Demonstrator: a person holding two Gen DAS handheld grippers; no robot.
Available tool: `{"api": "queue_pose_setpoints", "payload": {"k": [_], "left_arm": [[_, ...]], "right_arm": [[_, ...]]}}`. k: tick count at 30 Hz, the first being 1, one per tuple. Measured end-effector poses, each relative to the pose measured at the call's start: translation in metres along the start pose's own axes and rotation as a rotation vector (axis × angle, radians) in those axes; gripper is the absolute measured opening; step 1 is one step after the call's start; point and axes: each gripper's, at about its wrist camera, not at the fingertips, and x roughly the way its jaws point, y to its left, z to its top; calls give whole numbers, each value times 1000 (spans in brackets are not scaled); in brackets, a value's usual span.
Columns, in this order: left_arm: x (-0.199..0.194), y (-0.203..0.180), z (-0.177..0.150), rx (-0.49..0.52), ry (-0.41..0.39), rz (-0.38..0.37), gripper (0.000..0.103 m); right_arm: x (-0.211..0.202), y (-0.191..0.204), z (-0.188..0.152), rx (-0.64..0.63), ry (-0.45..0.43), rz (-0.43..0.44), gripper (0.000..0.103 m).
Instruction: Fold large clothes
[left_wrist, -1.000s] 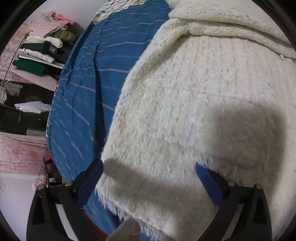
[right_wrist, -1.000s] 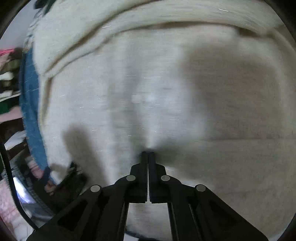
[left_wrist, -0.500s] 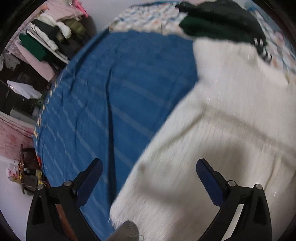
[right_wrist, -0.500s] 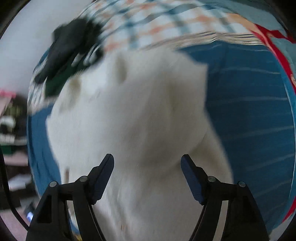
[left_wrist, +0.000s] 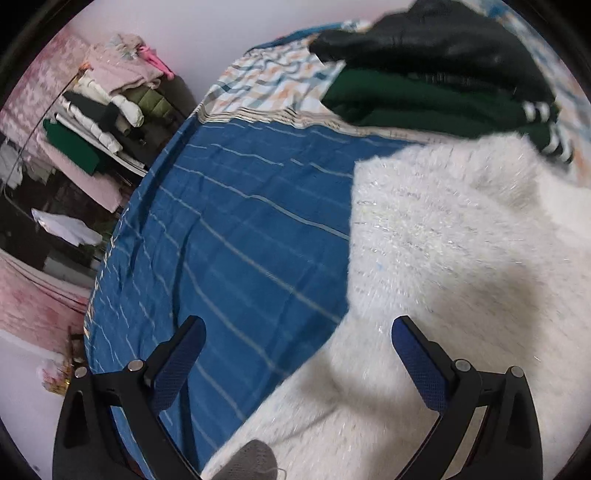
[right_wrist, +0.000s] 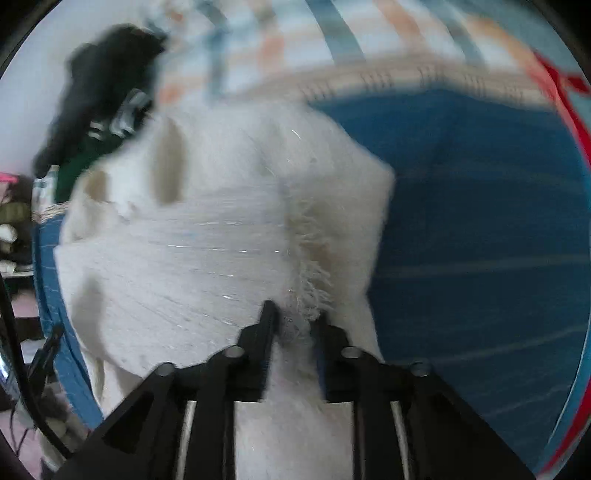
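I am pinching the fluffy white sweater (right_wrist: 207, 236) with my right gripper (right_wrist: 291, 325); my left gripper (left_wrist: 295, 343), fingers wide apart, needs the near edge next.

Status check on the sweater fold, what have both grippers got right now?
Left gripper open, empty. Right gripper nearly closed, pinching white sweater fringe. Dark clothes pile touching sweater's far edge.

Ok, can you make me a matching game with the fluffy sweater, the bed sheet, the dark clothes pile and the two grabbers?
Things:
1. white sweater
2. bed sheet
3. dark clothes pile
4. left gripper
5. right gripper

Descriptions:
A. blue with thin pale stripes
B. black and dark green, at the far end of the bed
C. wide open, holding nothing
D. fuzzy, lying on the bed
E. closing on fringed white cloth

Pairs: 1-D, 2-A, 3-B, 4-C, 5-E
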Motion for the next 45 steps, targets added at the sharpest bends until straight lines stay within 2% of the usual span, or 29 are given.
{"api": "queue_pose_setpoints", "payload": {"k": [2,5,6,7,10,12,13,14,15,18,21,24,25,26,27,29,31,34,37,41,45], "left_arm": [[10,-9,2,30,5,31,103],[26,-18,-1,86,9,49,103],[29,-21,-2,100,5,51,103],[31,-22,-4,114,-8,53,103],[34,-25,-3,130,-25,52,103],[37,-23,-1,121,-20,32,103],[38,-21,-1,112,-15,15,103],[40,-20,0,105,-12,2,103],[42,-19,0,99,-10,-9,103],[47,-16,2,74,-8,-52,103],[49,-11,2,49,-7,-90,103],[38,-5,1,22,2,-78,103],[32,-5,-1,18,-2,-60,103],[21,-4,-5,19,-19,-24,103],[7,-5,-12,39,-52,25,103],[-22,-9,-34,51,-86,140,103],[-47,-15,-58,51,-80,215,103],[-93,-38,-115,80,-29,337,103],[-131,-66,-165,122,18,354,103],[-184,-123,-229,229,46,358,103],[-230,-168,-265,306,42,338,103]], "right_arm": [[-19,-5,-1,7,-51,-26,41],[-58,3,-13,-20,-186,-70,41],[-70,11,-18,-50,-231,-28,41],[-74,19,-19,-79,-240,25,41],[-50,44,-15,-169,-172,91,41],[-3,55,-8,-178,-58,52,38],[14,53,-5,-173,-27,6,31],[31,52,-2,-182,-7,-62,19],[43,50,1,-199,-4,-94,18],[55,50,10,-195,0,-106,18],[57,53,16,-209,52,-119,18],[39,49,22,-194,86,-60,23],[30,48,24,-195,72,-53,27],[20,45,22,-202,54,-53,41],[6,40,16,-214,30,-53,60],[-14,29,3,-228,-14,-89,74],[-32,11,-11,-245,-45,-126,74],[-44,-25,-32,-234,-27,-155,74],[-47,-69,-55,-207,29,-151,74],[-51,-120,-74,-210,84,-186,74],[-64,-166,-79,-209,99,-231,74]]}}
